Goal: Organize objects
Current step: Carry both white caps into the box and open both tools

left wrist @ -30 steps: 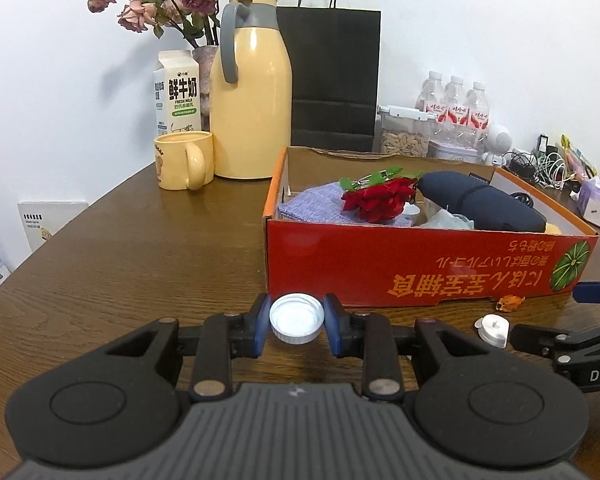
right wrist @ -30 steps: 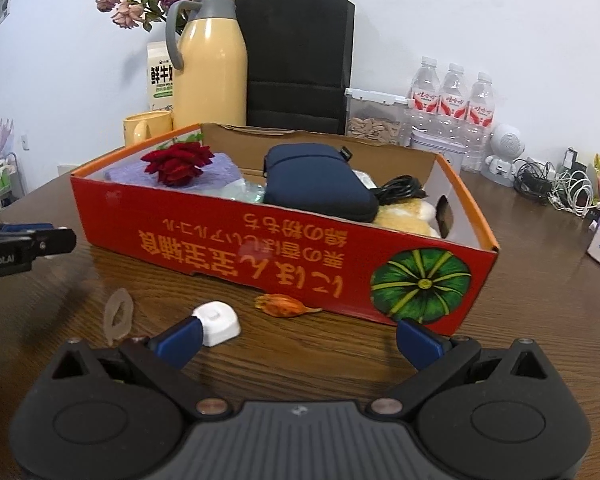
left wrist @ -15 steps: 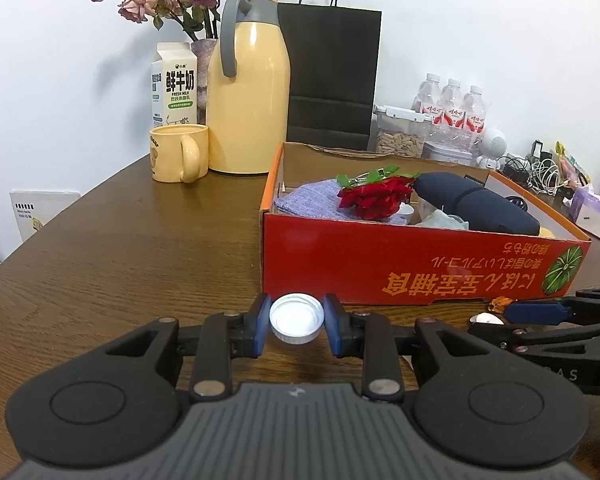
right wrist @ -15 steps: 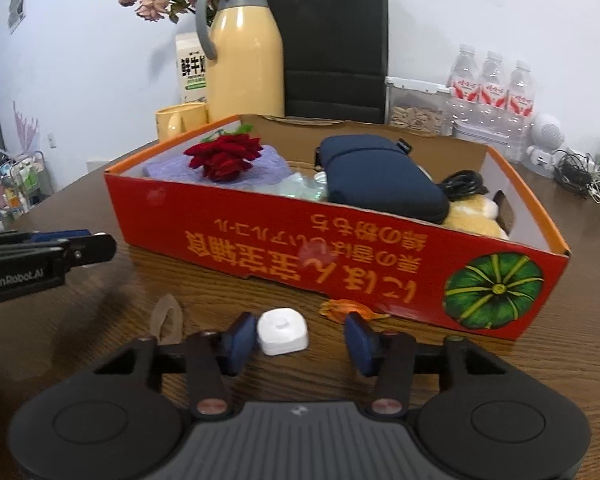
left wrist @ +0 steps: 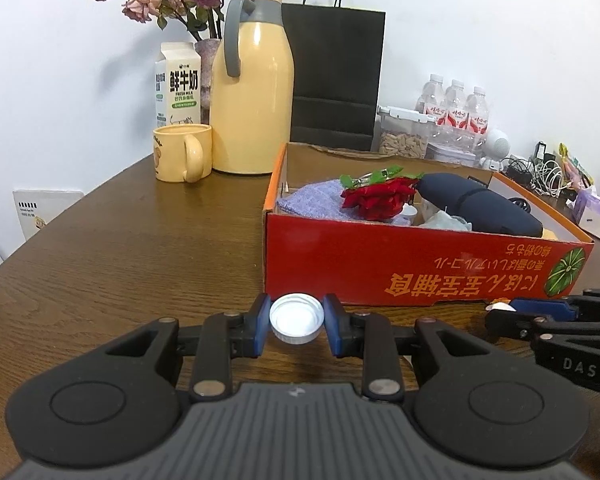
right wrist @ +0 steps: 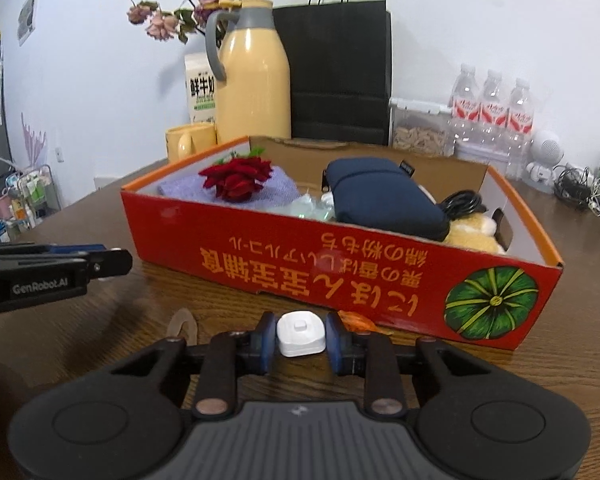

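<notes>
1. Already, much of the sorting looks done: a red rose point(right wrist: 236, 178), a purple cloth point(right wrist: 280, 188), a dark blue pouch point(right wrist: 380, 200), a black cable point(right wrist: 462, 202) and something yellow and fluffy point(right wrist: 472, 234) are seen lying inside the red cardboard box point(right wrist: 340, 264) on the wooden table point(left wrist: 120, 248).
2. A white bottle cap point(left wrist: 297, 318) is held between the pads of the left gripper point(left wrist: 297, 324), which is closed to a narrow gap on it, just in front of the box's near wall. It cannot be told for sure whether the cap is lifted clear of the table.
3. A small white square piece point(right wrist: 301, 333) is clamped by the right gripper point(right wrist: 301, 338), whose jaws have just been closing onto it; the pads are now pressed against both of its sides, close to the box's front wall.
4. Two small things are left loose on the table outside the box: an orange scrap point(right wrist: 356, 320) touching or just beside the right pad, and a clear flat loop point(right wrist: 185, 320) to the left of it.
5. As a judgement, the task is well advanced but not finished: both held pieces have yet to be carried over the box wall and released inside, and the two loose bits would then remain to be picked up.
6. The mug point(left wrist: 182, 152), flask point(left wrist: 252, 100) and milk carton point(left wrist: 179, 84) beyond the box appear untouched.
</notes>
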`<state>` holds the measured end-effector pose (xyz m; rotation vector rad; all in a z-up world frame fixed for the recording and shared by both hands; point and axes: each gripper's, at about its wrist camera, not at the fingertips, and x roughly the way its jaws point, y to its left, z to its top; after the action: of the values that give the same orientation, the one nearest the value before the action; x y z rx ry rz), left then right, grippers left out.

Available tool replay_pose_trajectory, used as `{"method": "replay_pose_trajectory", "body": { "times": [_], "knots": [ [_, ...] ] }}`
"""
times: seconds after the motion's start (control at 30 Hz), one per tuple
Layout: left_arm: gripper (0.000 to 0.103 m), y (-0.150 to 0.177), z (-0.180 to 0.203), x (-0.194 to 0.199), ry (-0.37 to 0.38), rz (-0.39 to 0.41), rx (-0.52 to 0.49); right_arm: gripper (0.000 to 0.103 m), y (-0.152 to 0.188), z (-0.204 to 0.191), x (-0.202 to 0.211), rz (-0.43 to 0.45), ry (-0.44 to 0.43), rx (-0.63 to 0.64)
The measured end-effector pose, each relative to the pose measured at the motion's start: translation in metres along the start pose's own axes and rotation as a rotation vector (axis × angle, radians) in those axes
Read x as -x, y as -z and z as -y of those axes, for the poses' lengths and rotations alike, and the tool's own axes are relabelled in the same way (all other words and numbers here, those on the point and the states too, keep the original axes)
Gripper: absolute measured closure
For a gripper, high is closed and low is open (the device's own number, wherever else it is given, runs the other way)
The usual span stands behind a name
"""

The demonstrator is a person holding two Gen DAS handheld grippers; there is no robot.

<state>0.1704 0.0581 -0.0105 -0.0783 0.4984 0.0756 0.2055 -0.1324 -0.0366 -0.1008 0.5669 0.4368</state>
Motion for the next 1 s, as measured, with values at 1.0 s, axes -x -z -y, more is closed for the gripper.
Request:
{"method": "replay_pose_trajectory", "body": {
  "times": [1.0],
  "knots": [
    [0.074, -0.093, 0.087, -0.059, 0.034, 0.177, -0.029, 0.078, -0.079, 0.092, -0.026, 0.250, 0.139, -0.076]
  ]
}}
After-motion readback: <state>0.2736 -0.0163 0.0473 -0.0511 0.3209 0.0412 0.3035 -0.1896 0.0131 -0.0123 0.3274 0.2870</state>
